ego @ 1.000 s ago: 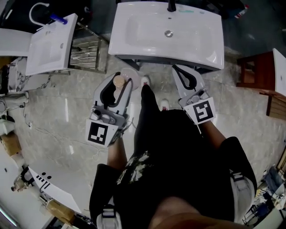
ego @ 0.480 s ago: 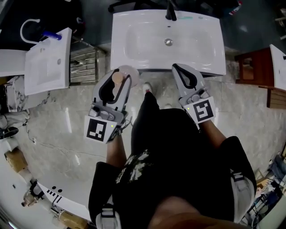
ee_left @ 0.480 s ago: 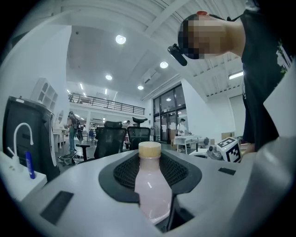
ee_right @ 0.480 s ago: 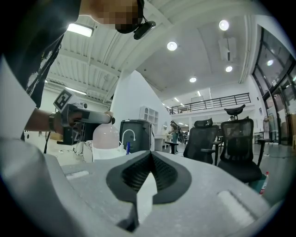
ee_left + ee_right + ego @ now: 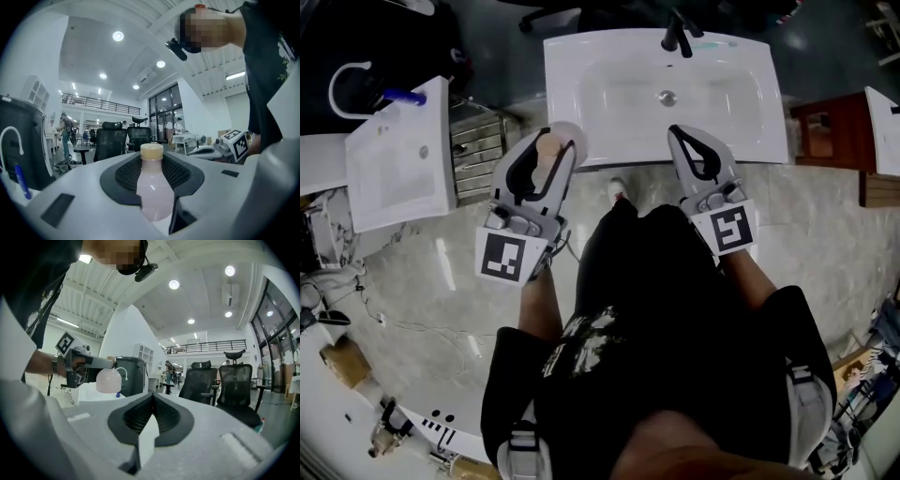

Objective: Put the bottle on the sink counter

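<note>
Your left gripper (image 5: 555, 142) is closed on the narrow upper part of the pale pink bottle (image 5: 152, 187), just under its tan cap (image 5: 152, 151), with a pad pressing from each side. A grip that high lets the bottle hang upright with its wide base free, which suits setting it down flat. Your right gripper (image 5: 678, 137) is empty, its jaws drawn together to a point. It is level alongside and out of the way, since one gripper is enough for this bottle.

In the head view the bottle is at the front left corner of the white sink worktop (image 5: 759, 131), overlapping its edge. Both grippers point toward the basin, with the drain (image 5: 667, 97) and the dark tap (image 5: 680, 36) beyond them. I judge the bottle not yet set down: in the right gripper view its rounded body hangs in air below the left gripper.

Some things you can't settle from here. Looking steeply down, the head view doesn't show whether the base is over the worktop's rim or short of it. The left gripper view hides the worktop behind the gripper's own body and shows only office chairs (image 5: 112, 140) beyond. The white surface under the bottle in the right gripper view is too small to tell apart: this worktop, or the second basin (image 5: 398, 150) to the left.
</note>
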